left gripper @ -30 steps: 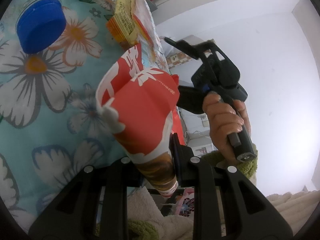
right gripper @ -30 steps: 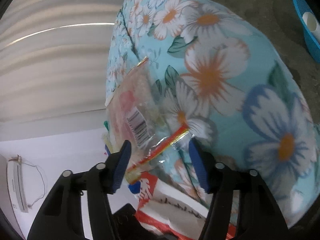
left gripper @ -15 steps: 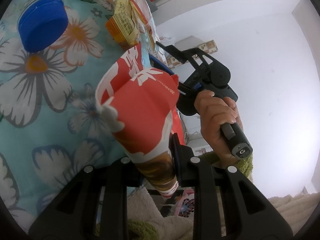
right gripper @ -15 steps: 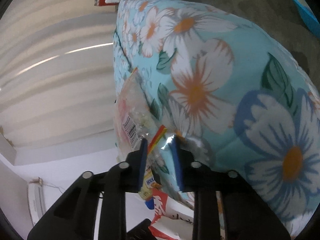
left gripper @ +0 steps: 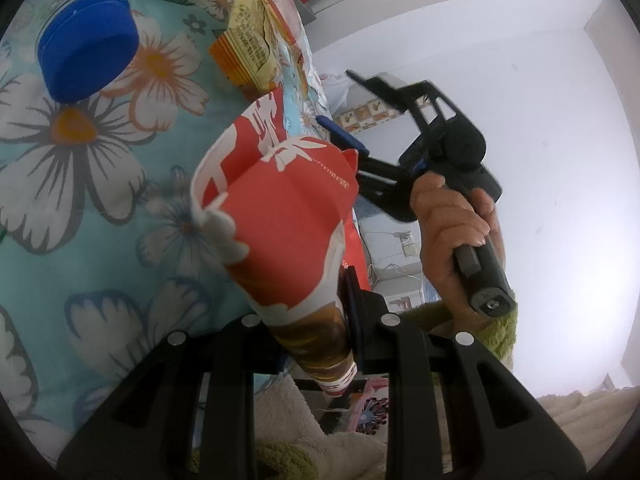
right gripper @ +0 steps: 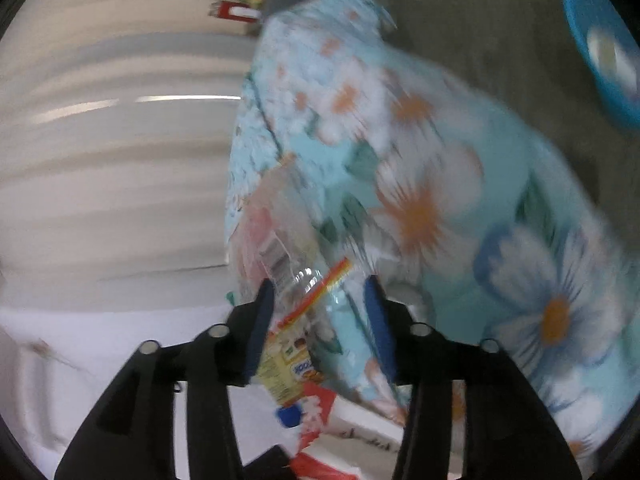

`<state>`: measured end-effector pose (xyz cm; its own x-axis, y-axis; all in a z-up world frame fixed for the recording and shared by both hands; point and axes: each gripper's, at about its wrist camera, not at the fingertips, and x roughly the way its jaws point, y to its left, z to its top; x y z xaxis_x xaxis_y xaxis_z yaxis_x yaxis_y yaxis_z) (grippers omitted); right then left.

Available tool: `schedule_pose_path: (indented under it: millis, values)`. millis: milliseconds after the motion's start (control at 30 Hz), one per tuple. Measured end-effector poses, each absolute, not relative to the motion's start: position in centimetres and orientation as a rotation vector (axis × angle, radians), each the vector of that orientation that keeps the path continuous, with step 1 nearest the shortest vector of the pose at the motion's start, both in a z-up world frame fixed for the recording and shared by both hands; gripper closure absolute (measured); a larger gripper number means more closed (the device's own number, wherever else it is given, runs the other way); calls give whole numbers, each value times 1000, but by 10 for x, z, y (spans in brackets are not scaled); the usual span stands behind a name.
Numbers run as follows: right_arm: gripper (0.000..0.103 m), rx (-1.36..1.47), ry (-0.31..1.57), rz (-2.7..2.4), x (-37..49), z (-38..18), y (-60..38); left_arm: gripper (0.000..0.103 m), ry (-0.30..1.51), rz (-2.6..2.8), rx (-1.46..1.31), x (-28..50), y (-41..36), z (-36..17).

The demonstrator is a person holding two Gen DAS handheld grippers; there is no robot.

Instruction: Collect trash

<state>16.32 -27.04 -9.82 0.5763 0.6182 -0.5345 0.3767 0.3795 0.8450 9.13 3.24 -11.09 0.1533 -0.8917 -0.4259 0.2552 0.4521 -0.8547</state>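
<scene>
Red and white, with a brown band near its lower end, the snack bag (left gripper: 288, 232) is creased and rolled into a rough cone. It stands up between the fingers of the left tongs (left gripper: 316, 320), which pinch its narrow lower end; its wide open mouth points away from the camera, over a floral cloth (left gripper: 80, 168) of pale blue with white and orange daisies.

On that cloth, beyond the bag, lie a yellow wrapper (left gripper: 252, 44) with small print and a jar with a blue lid (left gripper: 86, 42), both well apart from the left tongs.

To the right in the left view, a hand (left gripper: 452, 232) grips the handle of the right tongs (right gripper: 320, 312), just beside the bag's far edge.

The right view is blurred. A clear wrapper (right gripper: 288, 248) with a barcode and a red-and-orange strip lies on the cloth, its near edge between the blue pads (right gripper: 260, 320) of the right tongs. Those jaws are opening and stand spread, and neither pad presses on the wrapper. Below the pads the yellow wrapper and the red bag show again. A blue basin (right gripper: 600, 56) sits on the grey floor at upper right.
</scene>
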Motion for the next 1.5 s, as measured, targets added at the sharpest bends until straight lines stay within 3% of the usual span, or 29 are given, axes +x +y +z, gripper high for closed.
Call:
schedule_pose_path:
  millis: [400,800,1000,1500]
  values:
    - [48,1206,1147,453,227,-122,-246,82,1119,-928,-719,86,35,-112]
    - [90,1170,1105,446,222,-122,-239,82,1118,-927,-720,87,35,-112]
    - [98,1237,961,528,195,-106,-261,82,1118,-927,-721,86,36,-112]
    - [100,1078,753,457,124,-31,-301,82,1113,-927,-714,84,36,-113]
